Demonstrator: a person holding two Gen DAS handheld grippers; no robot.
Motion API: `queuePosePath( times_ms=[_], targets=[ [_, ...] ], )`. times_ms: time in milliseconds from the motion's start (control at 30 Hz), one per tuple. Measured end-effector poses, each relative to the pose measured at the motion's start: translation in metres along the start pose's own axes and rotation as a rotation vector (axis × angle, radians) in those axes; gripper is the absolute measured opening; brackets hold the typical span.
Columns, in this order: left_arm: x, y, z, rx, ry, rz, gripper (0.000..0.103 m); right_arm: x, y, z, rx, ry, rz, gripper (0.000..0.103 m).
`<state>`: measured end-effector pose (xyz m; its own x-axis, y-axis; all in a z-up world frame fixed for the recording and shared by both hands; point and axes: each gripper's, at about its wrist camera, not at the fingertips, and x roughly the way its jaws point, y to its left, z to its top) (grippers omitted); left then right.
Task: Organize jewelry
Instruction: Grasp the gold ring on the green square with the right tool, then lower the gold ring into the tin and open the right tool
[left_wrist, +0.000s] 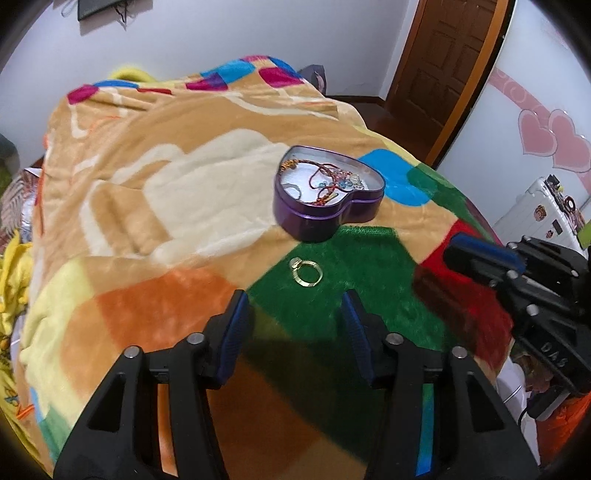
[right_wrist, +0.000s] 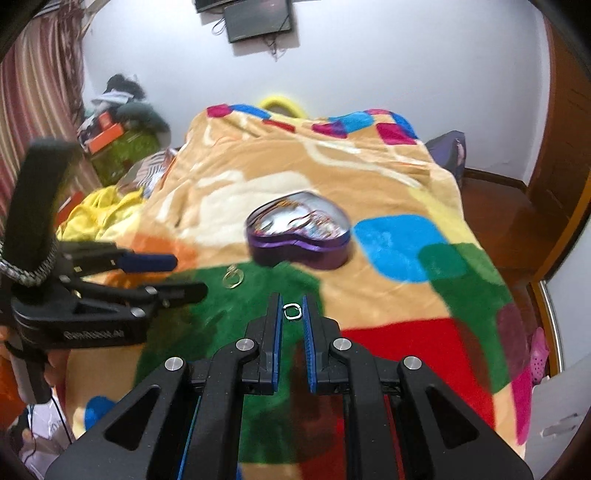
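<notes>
Right gripper (right_wrist: 293, 312) pinches a small silver ring (right_wrist: 292, 311); carry it level over the heart-shaped purple tin (right_wrist: 299, 245) (open, already holding bracelets) before release. Left gripper (left_wrist: 295, 306), jaws half-open and empty, nears the gold ring (left_wrist: 307, 272) on the plush patchwork blanket (left_wrist: 155, 192). Bedroom; wooden door (left_wrist: 448, 55).

Black tongs (right_wrist: 292, 306) with blue pads (right_wrist: 277, 332) and silver screws (right_wrist: 246, 345).

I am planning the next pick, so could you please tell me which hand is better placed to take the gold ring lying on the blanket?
Left. Its gripper is open, with the gold ring just ahead of it on the blanket. The right gripper is already shut on a small silver ring.
</notes>
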<state>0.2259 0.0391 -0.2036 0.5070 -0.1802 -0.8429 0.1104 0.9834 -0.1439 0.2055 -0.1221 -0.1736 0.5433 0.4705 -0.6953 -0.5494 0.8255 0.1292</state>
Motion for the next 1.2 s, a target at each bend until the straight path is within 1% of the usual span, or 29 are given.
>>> queuePosePath(
  times_ms=[133,200,267,367,400,500,767,1200],
  targets=[
    [0.019,-0.005,0.009,0.011,0.036,-0.012,0.033,0.002,-0.009,0.004,0.014,-0.009,-0.006,0.010],
    [0.027,-0.007,0.011,0.017,0.050,-0.007,0.030,0.005,-0.011,0.006,0.018,-0.007,-0.003,0.010],
    [0.034,-0.007,0.012,0.016,0.062,-0.005,0.028,0.007,-0.013,0.007,0.018,-0.004,0.000,0.010],
    [0.038,-0.003,0.011,-0.009,0.062,-0.018,0.025,0.009,-0.014,0.008,0.016,-0.003,0.005,0.010],
    [0.038,-0.002,0.011,-0.013,0.059,-0.018,0.019,0.010,-0.014,0.008,0.015,-0.003,0.005,0.010],
    [0.035,0.001,0.009,-0.019,0.046,-0.030,0.019,0.011,-0.015,0.009,0.018,-0.003,0.010,0.010],
    [0.015,-0.001,0.010,-0.006,-0.009,0.005,0.019,0.007,-0.016,0.016,0.024,-0.024,0.012,0.010],
    [-0.035,-0.007,0.048,0.017,-0.173,0.020,0.019,-0.006,-0.015,0.051,0.015,-0.114,0.007,0.010]
  ],
)
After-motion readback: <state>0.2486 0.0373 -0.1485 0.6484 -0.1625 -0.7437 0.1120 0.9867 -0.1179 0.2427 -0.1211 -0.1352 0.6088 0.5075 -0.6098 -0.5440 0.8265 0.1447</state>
